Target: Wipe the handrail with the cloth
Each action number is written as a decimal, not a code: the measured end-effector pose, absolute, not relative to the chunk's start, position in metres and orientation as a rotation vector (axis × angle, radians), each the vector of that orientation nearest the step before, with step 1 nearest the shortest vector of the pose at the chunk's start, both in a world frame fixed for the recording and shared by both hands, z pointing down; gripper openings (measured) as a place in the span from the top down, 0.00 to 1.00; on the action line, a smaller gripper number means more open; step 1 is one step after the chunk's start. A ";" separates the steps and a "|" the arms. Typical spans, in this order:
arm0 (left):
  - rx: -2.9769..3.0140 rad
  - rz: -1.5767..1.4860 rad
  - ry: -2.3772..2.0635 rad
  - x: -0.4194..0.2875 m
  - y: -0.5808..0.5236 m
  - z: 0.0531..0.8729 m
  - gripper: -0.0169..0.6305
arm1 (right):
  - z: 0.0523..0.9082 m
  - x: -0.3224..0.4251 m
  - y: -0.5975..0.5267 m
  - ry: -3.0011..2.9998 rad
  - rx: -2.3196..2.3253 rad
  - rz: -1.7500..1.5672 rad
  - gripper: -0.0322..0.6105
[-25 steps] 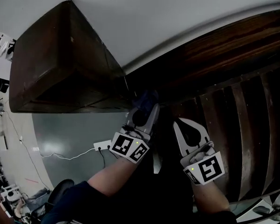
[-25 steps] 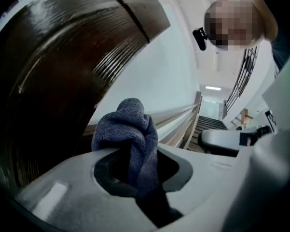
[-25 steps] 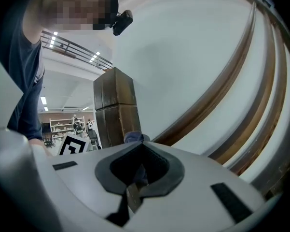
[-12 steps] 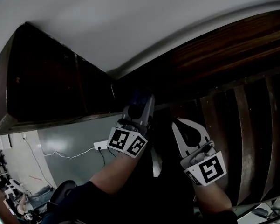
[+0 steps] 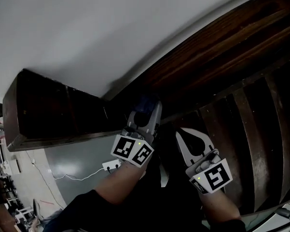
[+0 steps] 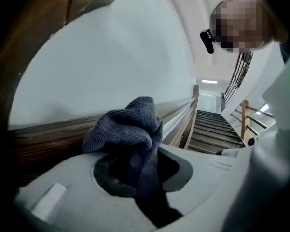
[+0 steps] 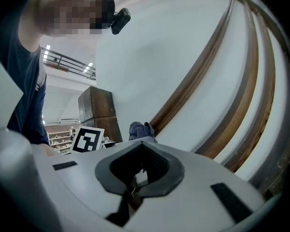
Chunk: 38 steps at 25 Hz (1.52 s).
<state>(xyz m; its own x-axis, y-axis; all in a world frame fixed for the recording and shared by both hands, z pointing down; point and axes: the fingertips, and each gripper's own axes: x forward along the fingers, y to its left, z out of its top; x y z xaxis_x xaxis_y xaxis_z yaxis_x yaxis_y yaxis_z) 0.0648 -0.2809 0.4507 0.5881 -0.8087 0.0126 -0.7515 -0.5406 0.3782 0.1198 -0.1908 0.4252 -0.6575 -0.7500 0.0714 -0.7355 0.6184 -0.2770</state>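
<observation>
- Change, head view: the dark newel post (image 5: 53,115) filled the upper left of the frame a second ago; it now sits smaller at lower left, and the handrail (image 5: 207,47) runs long from centre to upper right; your head has swung to look up the rail.
- Left gripper (image 5: 145,114) has kept nearly the same spot in the frame, just below centre, at the rail's lower end beside the post; right gripper (image 5: 183,135) likewise, just right of it.
- Reading: little rail covered so far, by my judgement; the wipe looks to be at its start, with the whole upper run still ahead.
- Left jaws: clamped on the cloth (image 6: 130,129); a bunched fold stands out past the tips, the rest hangs down through the jaw opening.
- Cloth: blue-grey, looped towelling weave, crumpled, not spread flat; in the left gripper view it lies against the wooden rail (image 6: 38,134), though firm contact cannot be confirmed.
- Right jaws: together, nothing between them; its view shows the cloth (image 7: 141,129) small at centre, at the foot of the rail (image 7: 193,81).
- Rail: dark brown, glossy; no visible dirt.
</observation>
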 end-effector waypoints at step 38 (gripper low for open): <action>2.640 -0.470 -0.870 0.267 -0.334 0.301 0.86 | 0.323 0.259 -0.222 2.584 -1.538 -0.235 0.94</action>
